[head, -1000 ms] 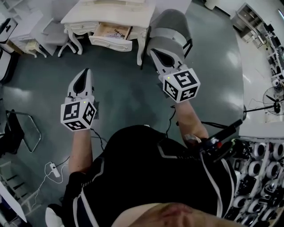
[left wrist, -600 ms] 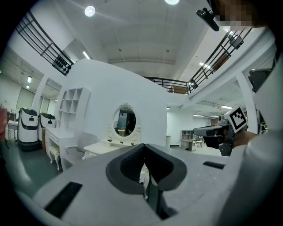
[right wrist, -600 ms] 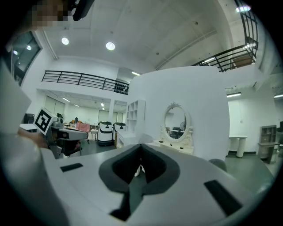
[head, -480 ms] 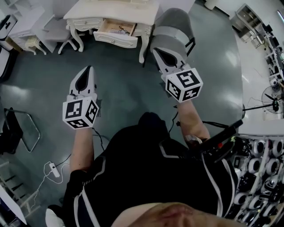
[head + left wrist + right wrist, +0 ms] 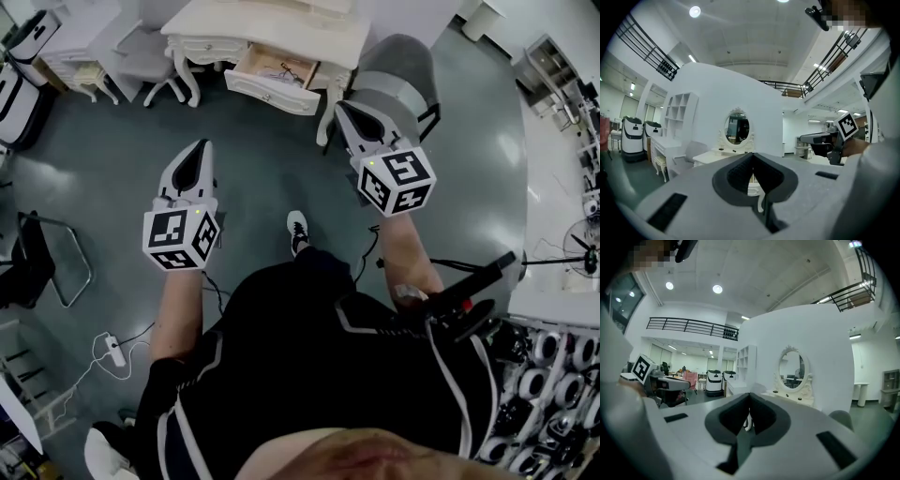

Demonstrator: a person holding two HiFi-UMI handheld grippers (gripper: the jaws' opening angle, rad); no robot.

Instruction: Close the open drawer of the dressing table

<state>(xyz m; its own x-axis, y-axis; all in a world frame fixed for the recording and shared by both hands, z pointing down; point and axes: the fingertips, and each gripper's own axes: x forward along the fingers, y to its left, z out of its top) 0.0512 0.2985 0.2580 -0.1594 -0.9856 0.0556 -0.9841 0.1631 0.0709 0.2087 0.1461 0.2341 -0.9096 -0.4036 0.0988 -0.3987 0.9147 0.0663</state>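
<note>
No readable text, label or number anywhere.

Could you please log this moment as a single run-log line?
drawer: open, untouched | left gripper: shut, empty, short of table | right gripper: shut, empty, short of table

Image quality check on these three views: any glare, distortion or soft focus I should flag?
Head view: wide-angle bending at the edges, bright glare on the glossy floor, open drawer sharp enough. Left gripper view: heavy fisheye, black vignetted corners, ceiling light blown out, left gripper soft up close. Right gripper view: same fisheye and vignette, ceiling lights clipped, mirror legible.
</note>
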